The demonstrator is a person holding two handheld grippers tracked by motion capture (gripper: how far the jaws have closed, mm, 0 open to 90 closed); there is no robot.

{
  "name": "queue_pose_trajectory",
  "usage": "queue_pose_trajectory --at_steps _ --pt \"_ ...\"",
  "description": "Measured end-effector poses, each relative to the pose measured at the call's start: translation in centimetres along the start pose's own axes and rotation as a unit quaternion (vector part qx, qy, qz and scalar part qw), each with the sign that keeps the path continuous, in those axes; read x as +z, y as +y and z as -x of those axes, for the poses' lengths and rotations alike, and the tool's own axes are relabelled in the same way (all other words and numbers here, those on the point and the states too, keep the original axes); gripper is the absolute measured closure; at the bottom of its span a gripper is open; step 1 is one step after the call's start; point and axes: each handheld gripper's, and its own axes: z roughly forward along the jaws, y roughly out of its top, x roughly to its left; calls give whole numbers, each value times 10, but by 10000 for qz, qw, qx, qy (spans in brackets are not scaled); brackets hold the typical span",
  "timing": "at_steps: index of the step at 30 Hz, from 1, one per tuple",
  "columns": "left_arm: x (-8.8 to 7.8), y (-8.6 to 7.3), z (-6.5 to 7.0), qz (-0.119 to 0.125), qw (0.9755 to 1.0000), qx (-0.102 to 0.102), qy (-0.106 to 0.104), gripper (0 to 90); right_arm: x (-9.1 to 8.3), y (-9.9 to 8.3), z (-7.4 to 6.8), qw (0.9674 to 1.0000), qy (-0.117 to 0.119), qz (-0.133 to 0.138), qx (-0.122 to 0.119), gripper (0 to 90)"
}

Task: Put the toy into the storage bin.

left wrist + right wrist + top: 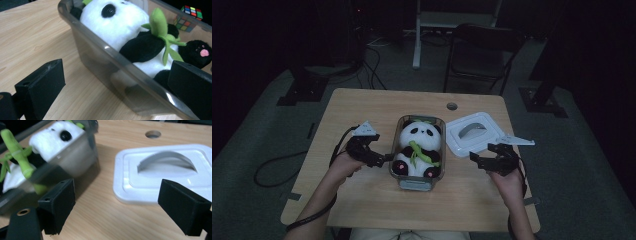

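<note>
Your left gripper (pixel 384 158) sits at nine o'clock of the clear bin (pixel 398 176), its jaws spread wide and released; in the left gripper view the bin's (pixel 100 60) near wall runs between the two jaws without either pad pressing on it. The plush panda (pixel 418 148) lies inside that bin at the middle of the table (pixel 362 200), head toward twelve o'clock, with a green bamboo sprig (pixel 160 27) across its chest. Your right gripper (pixel 476 159) hovers at three o'clock of the bin, also released, nothing between its jaws. The white lid (pixel 472 132) rests flat on the table just beside the bin, at about two o'clock from it, directly ahead of your right jaws (pixel 172 170).
</note>
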Motion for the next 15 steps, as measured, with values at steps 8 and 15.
queue_pose_trajectory --at_steps 8,15 --pt "-4 -10 -4 21 9999 -100 -42 17 -20 -31 27 9988 -410 -56 260 140" --pt "-8 -14 -4 21 10000 -94 -27 17 -33 -52 46 9967 -650 -107 469 140"
